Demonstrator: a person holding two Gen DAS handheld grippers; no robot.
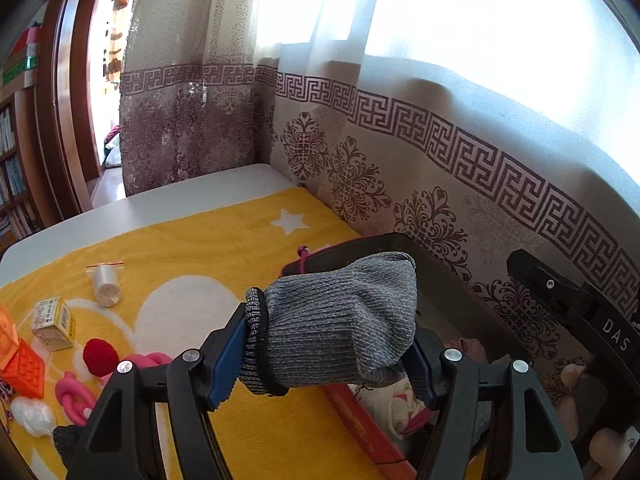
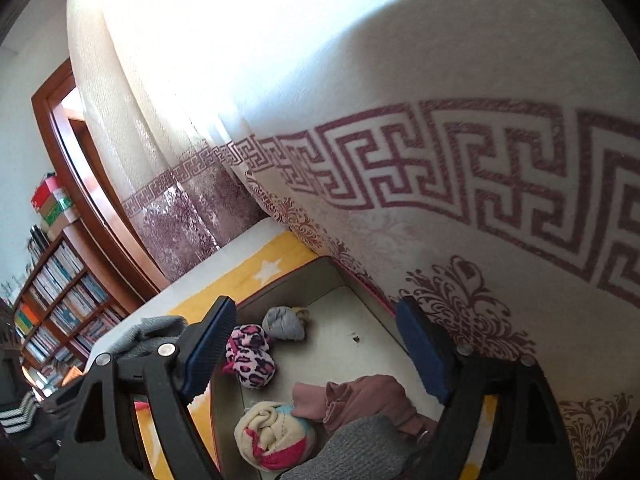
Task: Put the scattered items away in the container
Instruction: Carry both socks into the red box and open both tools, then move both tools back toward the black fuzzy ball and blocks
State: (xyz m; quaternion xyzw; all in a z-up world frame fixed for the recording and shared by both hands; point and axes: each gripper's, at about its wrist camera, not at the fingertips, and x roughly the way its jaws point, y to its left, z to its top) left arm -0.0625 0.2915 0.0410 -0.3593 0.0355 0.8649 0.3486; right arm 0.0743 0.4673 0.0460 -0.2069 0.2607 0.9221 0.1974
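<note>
Lettering "DAS" on right gripper (image 1: 616, 334)

A: Is anything blocking the box (image 2: 280, 280)?
B: The curtain (image 2: 440, 200) is hanging just beside its far wall. Sock bundles (image 2: 250, 360) are crowding one side; bare floor is showing between them and the curtain.

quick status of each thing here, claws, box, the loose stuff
left claw: shut on grey sock
grey sock: lifted, held beside the box
right claw: open, empty, above the box
box: open, partly filled with rolled socks
pink leopard sock: rolled, inside box
small carton: closed, on yellow blanket
</note>
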